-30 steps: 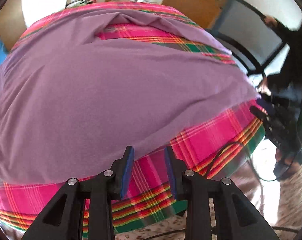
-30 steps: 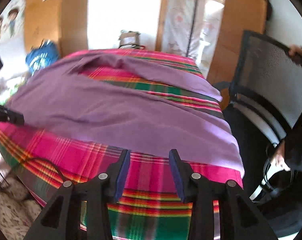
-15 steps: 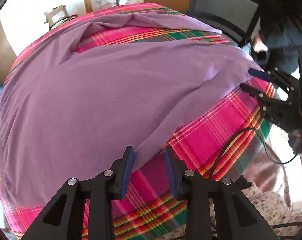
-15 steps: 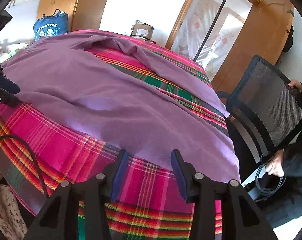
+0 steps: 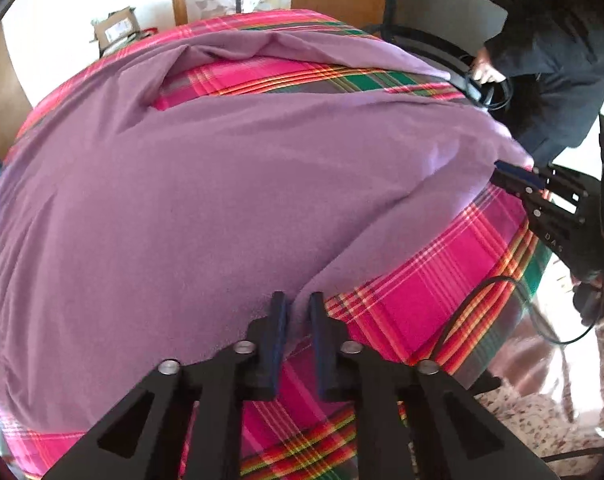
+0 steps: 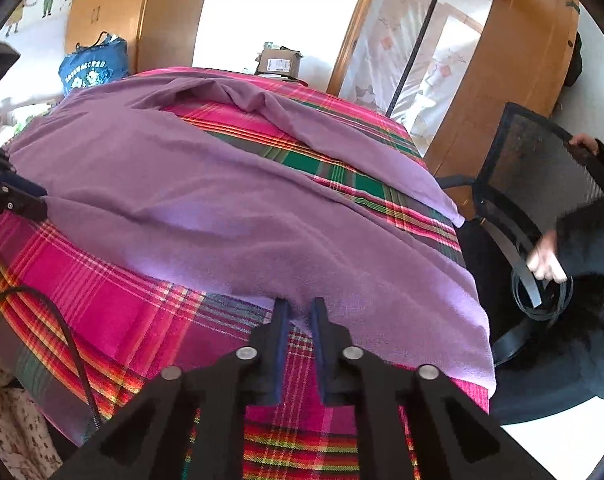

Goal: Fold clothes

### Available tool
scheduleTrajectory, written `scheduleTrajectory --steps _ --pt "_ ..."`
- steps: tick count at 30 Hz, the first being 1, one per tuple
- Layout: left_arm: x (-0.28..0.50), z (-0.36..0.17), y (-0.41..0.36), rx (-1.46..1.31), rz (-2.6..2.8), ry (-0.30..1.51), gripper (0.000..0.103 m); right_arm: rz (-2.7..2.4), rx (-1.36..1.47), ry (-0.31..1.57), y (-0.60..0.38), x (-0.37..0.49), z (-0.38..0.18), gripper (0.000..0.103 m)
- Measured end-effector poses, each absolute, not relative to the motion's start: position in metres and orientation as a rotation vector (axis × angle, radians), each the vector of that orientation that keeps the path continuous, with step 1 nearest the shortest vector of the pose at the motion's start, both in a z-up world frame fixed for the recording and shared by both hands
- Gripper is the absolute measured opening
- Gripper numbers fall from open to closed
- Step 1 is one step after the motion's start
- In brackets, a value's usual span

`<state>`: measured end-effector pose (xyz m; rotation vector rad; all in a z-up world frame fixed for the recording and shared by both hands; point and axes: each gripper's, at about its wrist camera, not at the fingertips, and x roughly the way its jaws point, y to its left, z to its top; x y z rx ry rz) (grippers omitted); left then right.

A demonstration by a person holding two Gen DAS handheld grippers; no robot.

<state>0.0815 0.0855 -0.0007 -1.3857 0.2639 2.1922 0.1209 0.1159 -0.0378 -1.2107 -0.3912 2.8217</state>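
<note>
Both grippers' jaws just closed on one purple garment [image 5: 206, 200].

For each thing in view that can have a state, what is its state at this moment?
purple garment: spread over the table, unfolded, near hem bunched at both grippers.
left gripper: jaws have just been closing, now shut on the near hem.
right gripper: jaws have just been closing, now shut on the near hem.
plaid tablecloth: lies flat, partly covered by the garment.
mesh chair: upright, a person's hand on its back.
</note>
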Motion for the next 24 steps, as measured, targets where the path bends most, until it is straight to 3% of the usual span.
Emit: scheduleTrajectory --steps 9,18,20,24 --pt "0.1 0.009 0.076 -1.372 2.077 0.198 0.002 2.859 -1.215 -0.254 0.128 0.134 -0.012 0.002" --pt "0.098 0.002 0.075 -1.414 2.063 0.146 0.002 2.797 -1.292 -0.148 0.15 0.147 -0.018 0.001" --pt "0.099 0.006 0.076 -1.396 2.07 0.146 0.003 2.781 -1.252 -0.042 0.165 0.155 -0.015 0.002" --pt "0.093 0.005 0.082 -1.415 2.06 0.128 0.014 2.675 -1.215 0.137 0.198 0.165 -0.019 0.013"
